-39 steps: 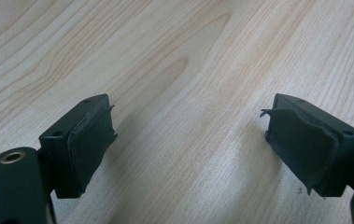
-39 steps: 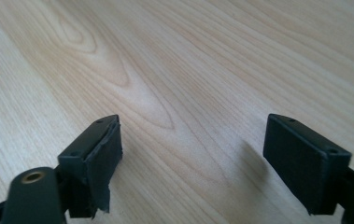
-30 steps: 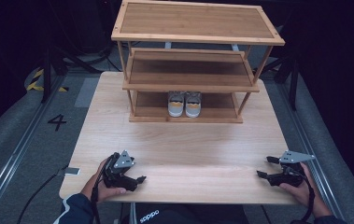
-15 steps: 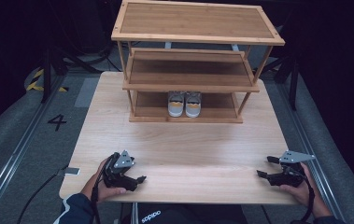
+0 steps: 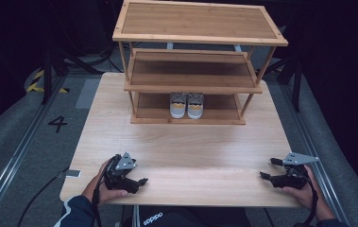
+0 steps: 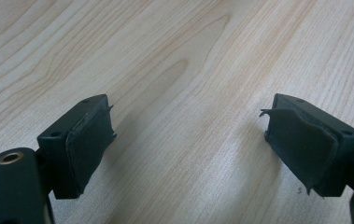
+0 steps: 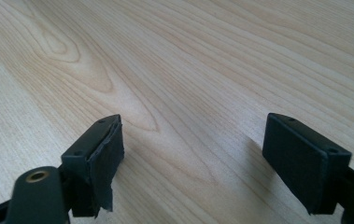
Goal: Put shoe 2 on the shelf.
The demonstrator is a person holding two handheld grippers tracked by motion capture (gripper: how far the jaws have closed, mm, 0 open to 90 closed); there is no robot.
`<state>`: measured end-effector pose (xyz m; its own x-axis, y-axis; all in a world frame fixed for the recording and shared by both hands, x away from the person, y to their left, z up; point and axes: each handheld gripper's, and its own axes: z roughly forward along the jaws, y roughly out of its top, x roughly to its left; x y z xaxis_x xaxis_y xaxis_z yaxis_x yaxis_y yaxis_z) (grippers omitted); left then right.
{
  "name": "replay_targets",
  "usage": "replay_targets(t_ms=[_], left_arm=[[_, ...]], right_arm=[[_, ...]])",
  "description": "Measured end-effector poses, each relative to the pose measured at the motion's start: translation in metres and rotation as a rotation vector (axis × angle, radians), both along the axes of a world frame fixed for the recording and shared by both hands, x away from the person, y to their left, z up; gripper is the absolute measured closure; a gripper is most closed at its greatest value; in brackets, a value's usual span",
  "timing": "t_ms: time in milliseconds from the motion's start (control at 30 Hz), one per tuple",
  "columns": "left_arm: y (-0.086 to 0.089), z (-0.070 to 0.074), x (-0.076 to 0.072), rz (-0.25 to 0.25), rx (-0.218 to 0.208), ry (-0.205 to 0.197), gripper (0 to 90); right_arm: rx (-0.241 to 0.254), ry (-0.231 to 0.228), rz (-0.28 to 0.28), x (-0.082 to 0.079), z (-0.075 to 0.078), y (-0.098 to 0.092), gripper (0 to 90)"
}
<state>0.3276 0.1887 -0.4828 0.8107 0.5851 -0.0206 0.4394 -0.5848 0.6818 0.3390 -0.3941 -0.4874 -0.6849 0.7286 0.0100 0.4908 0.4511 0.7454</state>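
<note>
From the high view I've got the left tongs (image 5: 139,181) at lower left and the right tongs (image 5: 267,168) at lower right, both gaping and empty on the bench (image 5: 186,146), with the pair of shoes (image 5: 186,105) on the rack's (image 5: 200,23) bottom shelf at centre, well apart. I'd reach in level under the middle shelf. Both gripper views show worn, frayed pads (image 6: 88,140) over bare wood grain, which the high view can't resolve.

Left gripper (image 5: 141,181): held low in the left hand (image 5: 102,185), jaws wide apart, nothing between.
Right gripper (image 5: 267,169): held low in the right hand (image 5: 304,190), jaws wide apart, nothing between.
</note>
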Motion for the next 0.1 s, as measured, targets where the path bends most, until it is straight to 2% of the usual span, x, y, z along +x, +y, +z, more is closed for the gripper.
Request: replay_targets(t_ms=[100], left_arm=[[0.0,-0.0001,0.0,0.0,-0.001,0.0,14.7]], right_arm=[[0.0,0.0,0.0,0.0,0.0,0.0,21.0]])
